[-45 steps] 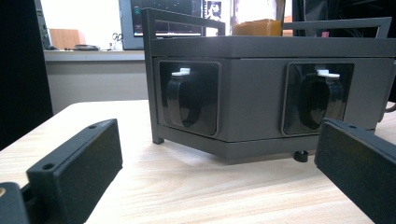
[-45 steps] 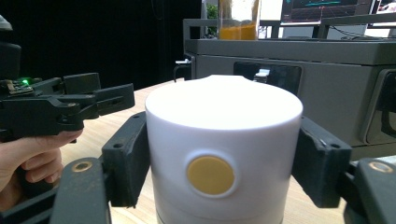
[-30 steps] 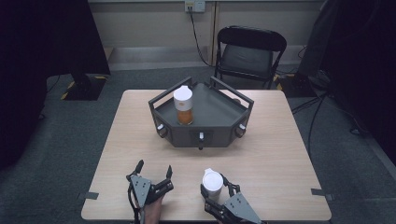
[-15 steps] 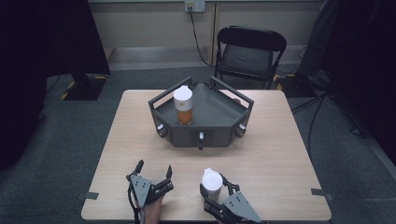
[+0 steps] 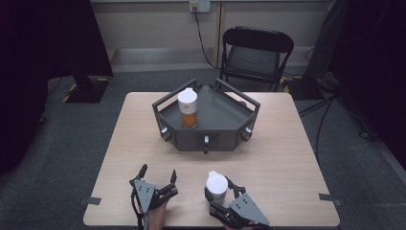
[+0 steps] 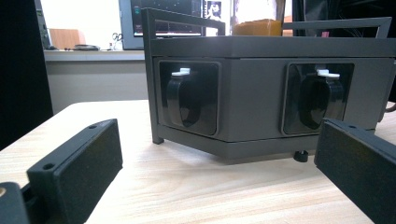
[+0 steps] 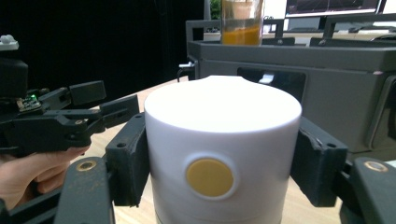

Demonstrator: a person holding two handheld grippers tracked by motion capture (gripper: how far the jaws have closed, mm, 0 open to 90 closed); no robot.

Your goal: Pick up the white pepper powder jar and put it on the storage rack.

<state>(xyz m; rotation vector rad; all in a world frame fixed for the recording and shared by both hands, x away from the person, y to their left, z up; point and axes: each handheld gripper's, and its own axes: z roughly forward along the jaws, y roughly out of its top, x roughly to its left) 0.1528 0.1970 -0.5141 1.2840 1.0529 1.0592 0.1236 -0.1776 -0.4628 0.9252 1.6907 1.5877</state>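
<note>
White cup [image 5: 217, 187] gripped by right tongs [image 5: 221, 190] (near table [image 5: 287, 158] edge) | left tongs [image 5: 157, 180] wide

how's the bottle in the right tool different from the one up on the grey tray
The near bottle stands on the table, clamped by the right tool; the far bottle stands free on the grey tray. The far one shows an orange lower half; the near one looks all white. Both are upright with white tops.

Bare light wooden tabletop [image 5: 287, 158] between near edge and dark grey angular metal tray [image 5: 225, 120]; raised rails and orange-filled white-lidded cup [image 5: 188, 108] blocking beyond.
</note>
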